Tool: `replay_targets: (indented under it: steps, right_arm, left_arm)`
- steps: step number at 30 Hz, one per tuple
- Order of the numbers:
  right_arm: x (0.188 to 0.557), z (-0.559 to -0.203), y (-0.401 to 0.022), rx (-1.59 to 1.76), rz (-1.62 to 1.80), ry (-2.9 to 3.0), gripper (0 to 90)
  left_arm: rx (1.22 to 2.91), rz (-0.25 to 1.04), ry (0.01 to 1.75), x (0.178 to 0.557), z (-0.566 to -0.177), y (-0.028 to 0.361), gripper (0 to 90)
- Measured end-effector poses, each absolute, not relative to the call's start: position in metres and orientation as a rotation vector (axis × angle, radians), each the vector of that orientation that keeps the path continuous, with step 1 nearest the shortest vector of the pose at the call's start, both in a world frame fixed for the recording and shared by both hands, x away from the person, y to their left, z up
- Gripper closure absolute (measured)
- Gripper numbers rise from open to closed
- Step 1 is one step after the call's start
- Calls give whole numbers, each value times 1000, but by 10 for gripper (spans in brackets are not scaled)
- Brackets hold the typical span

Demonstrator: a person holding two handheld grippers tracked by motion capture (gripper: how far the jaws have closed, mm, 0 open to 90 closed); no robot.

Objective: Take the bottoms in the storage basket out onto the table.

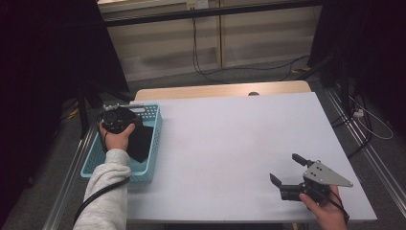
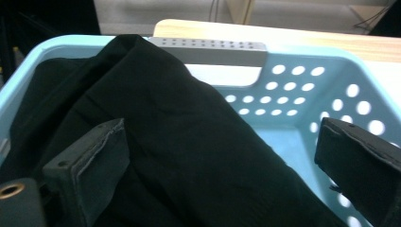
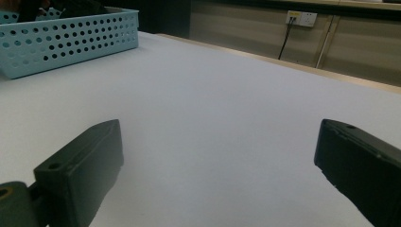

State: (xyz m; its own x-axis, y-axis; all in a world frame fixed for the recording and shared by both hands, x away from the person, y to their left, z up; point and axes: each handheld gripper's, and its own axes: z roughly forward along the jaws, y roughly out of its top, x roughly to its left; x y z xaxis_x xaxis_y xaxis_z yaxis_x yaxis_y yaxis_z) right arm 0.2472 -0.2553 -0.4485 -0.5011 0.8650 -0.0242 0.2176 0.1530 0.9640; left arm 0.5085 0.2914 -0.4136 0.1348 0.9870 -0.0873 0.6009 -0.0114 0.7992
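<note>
My right gripper sits near the front right corner of the white table with its jaws spread wide and nothing between them; ahead of it the tabletop runs bare all the way across to the light blue perforated basket, so I have open passage there. On the left, my left gripper hangs over the basket, jaws apart. The black cloth fills the basket's left and middle and bulges up between the jaws, while the right inner corner shows bare floor. The basket's walls and grey handle bar close off the far side.
</note>
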Motion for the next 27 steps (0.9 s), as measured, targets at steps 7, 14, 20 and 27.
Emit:
replay_targets:
  steps: [7,14,20,27]
  right_arm:
    - [247,-447,-255,1029,1377,1820,12]
    - [247,-447,-253,1022,1377,1827,12]
    - [246,-447,-253,1024,1385,1827,12]
    - [245,-447,-254,1023,1398,1828,13]
  left_arm:
    - [1731,673,1601,513,-425,291,38]
    - [1799,650,1674,518,-438,292,31]
    - [1816,639,1714,519,-442,293,16]
    - [1878,673,1744,521,-453,294,0]
